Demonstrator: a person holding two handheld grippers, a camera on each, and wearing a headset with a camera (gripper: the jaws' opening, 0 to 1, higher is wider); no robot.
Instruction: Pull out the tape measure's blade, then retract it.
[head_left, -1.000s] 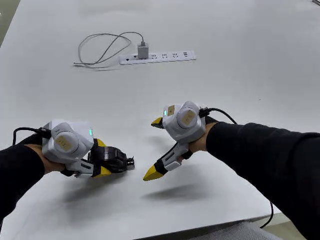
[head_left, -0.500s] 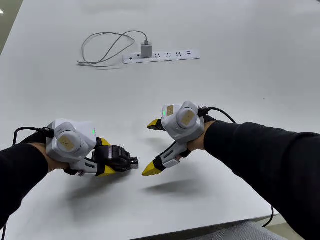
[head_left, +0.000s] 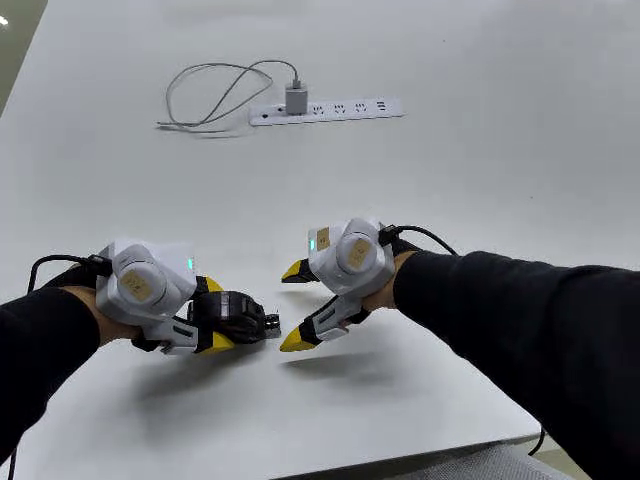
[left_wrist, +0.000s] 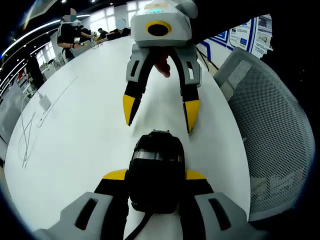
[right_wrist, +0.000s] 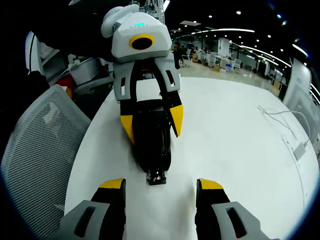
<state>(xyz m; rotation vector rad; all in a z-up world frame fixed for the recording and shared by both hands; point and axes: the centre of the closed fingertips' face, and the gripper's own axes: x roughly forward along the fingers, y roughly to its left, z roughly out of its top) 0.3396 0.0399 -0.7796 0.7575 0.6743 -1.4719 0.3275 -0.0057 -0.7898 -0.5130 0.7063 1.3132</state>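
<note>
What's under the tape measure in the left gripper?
The white table lies beneath the tape measure, which the left gripper clamps by its sides. The tape measure's underside is hidden, so I cannot tell whether it touches the table or hangs just above it.

Most of the white table lies bare, out to the power strip and its looped cable at the far side. Close in, the right gripper, jaws spread, faces the tape measure clamped in the left gripper (a narrow gap parts them). A mesh chair stands beside the table's edge.
</note>
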